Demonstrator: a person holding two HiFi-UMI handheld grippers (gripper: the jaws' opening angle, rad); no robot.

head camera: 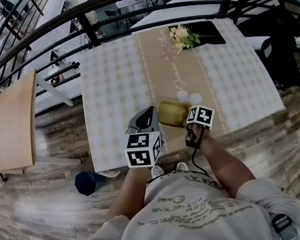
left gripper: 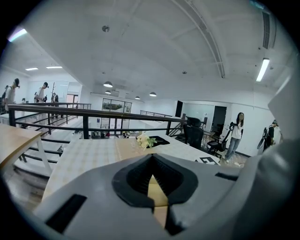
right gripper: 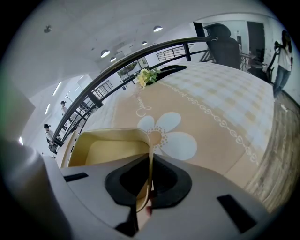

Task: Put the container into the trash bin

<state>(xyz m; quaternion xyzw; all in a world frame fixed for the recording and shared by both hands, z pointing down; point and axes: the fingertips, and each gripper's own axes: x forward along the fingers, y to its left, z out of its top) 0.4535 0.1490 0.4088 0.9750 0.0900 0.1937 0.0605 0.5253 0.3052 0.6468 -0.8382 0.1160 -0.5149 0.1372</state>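
Note:
A pale yellow container [head camera: 172,112] lies on the tan runner near the table's front edge. My right gripper [head camera: 187,118] is at its right side, shut on the container's thin wall. In the right gripper view the wall [right gripper: 150,161] runs straight between the black pads, and the container's hollow [right gripper: 110,150] lies to the left. My left gripper [head camera: 145,119] hovers just left of the container with its jaws together and nothing in them; in the left gripper view [left gripper: 152,187] only the runner shows through the slit. A dark blue bin [head camera: 89,182] stands on the floor by the table's near left corner.
The checked tablecloth [head camera: 111,94] covers the table. A bunch of flowers [head camera: 183,37] and a black mat [head camera: 206,31] sit at its far end. A black railing [head camera: 118,4] curves behind. A wooden tabletop [head camera: 7,124] is at the left. A person [left gripper: 236,133] stands beyond the table.

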